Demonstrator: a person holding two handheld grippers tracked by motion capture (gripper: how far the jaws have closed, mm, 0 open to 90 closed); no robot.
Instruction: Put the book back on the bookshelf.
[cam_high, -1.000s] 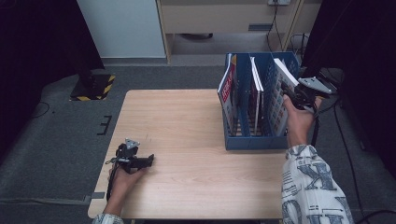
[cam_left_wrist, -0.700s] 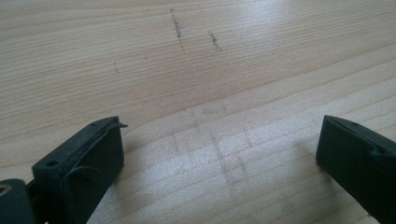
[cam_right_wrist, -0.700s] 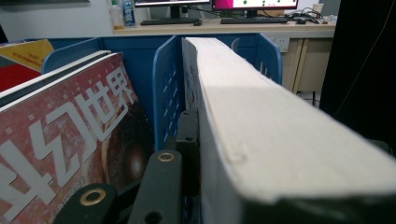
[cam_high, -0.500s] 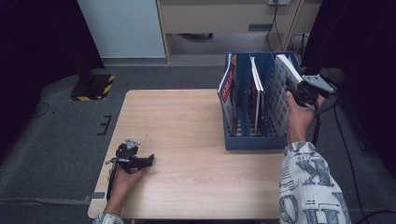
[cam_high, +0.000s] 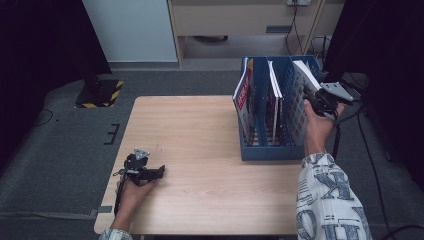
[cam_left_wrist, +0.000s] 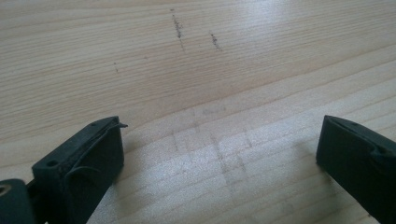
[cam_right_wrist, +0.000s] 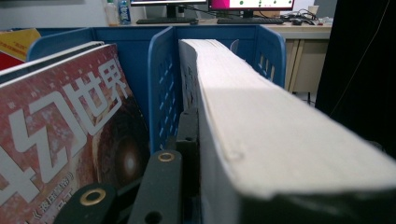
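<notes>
Jaws of the left gripper (cam_high: 159, 171) lie spread and idle on the table (cam_high: 210, 200); farther off, our right gripper (cam_high: 314, 98) pinches the thick book (cam_right_wrist: 261, 126) tilted in the right slot of the blue rack (cam_high: 270, 150); we should keep it parallel to the dividers

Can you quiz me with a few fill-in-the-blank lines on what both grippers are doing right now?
The right gripper is shut on a thick ____.
That item stands in the ____ compartment of the blue file rack, seen from the person's side.
The left gripper, jaws ____, rests on the wooden table.

Missing words: book; rightmost; open
</notes>
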